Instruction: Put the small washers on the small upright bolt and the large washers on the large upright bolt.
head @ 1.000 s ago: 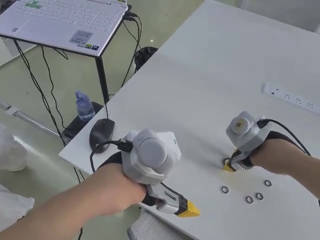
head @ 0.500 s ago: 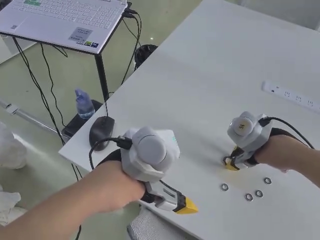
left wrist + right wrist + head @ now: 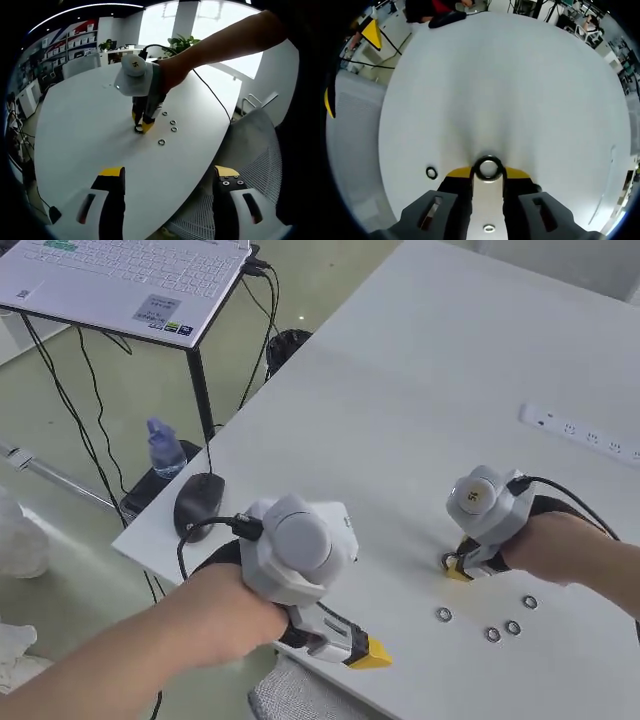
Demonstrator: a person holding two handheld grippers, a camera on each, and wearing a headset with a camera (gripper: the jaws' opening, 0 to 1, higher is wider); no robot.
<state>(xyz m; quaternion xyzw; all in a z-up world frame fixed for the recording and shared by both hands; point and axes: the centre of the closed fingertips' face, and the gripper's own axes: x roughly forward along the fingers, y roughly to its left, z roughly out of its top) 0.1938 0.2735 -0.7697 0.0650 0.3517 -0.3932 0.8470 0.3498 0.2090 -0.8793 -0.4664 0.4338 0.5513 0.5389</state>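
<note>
**A:** I can't see from my side. What's the right gripper (image 3: 455, 567) up to?

**B:** Its tips are down on the white surface (image 3: 400, 400), and the jaws are closed in on one washer (image 3: 488, 158). In the right gripper view the ring sits right between the two yellow ends, pinched from both sides. It looks like it's lying flat on the surface.

**A:** And the rest of the washers?

**B:** There are four loose washers (image 3: 493, 634) in a little scatter just beside that gripper, on the side nearer the person. They're all flat and none of them touch each other.

**A:** Is the left one doing anything?

**B:** The left gripper (image 3: 365, 652) hangs at the near edge of the surface, above a grey mesh chair (image 3: 285, 698). Its jaws are spread wide with nothing between them. It points across at the right gripper and is well apart from it and from the washers.

**A:** Any other stuff around?

**B:** A white power strip (image 3: 580, 430) lies further back on the surface. A black mouse (image 3: 197, 505) sits near the left edge. Off to that side there's a laptop (image 3: 130, 280) on a stand, with cables hanging under it. A bottle (image 3: 163, 448) with a blue top stands down below.
</note>
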